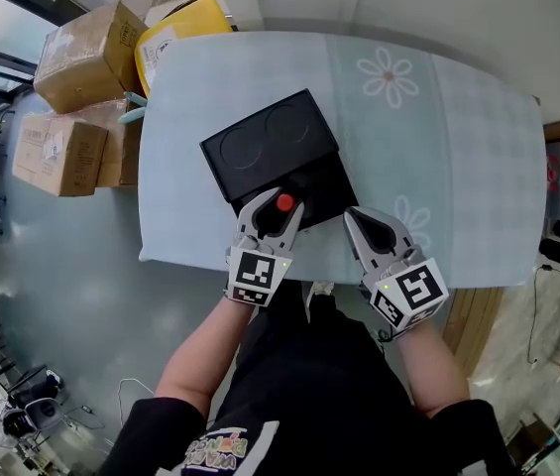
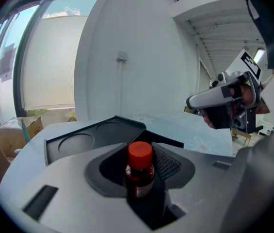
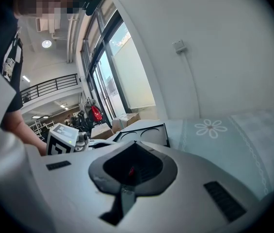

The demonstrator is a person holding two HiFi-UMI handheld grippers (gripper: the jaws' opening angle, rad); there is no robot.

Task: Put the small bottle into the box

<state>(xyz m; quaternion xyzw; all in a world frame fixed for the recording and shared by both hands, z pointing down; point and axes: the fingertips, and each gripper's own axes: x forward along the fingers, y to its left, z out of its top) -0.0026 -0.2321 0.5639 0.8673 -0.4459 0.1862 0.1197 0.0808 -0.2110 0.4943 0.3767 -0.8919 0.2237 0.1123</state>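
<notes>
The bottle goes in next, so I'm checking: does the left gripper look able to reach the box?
Probably yes. The left gripper, shut on the bottle, hangs at the near edge of the box. The right gripper sits off to the side, and nothing stands between.

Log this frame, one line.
left gripper: shut on small red-capped brown bottle, at open black box | right gripper: shut, empty | bottle not yet released

Upright red-cap small bottle (image 2: 140,171) at open blk box (image 1: 260,147).
</notes>
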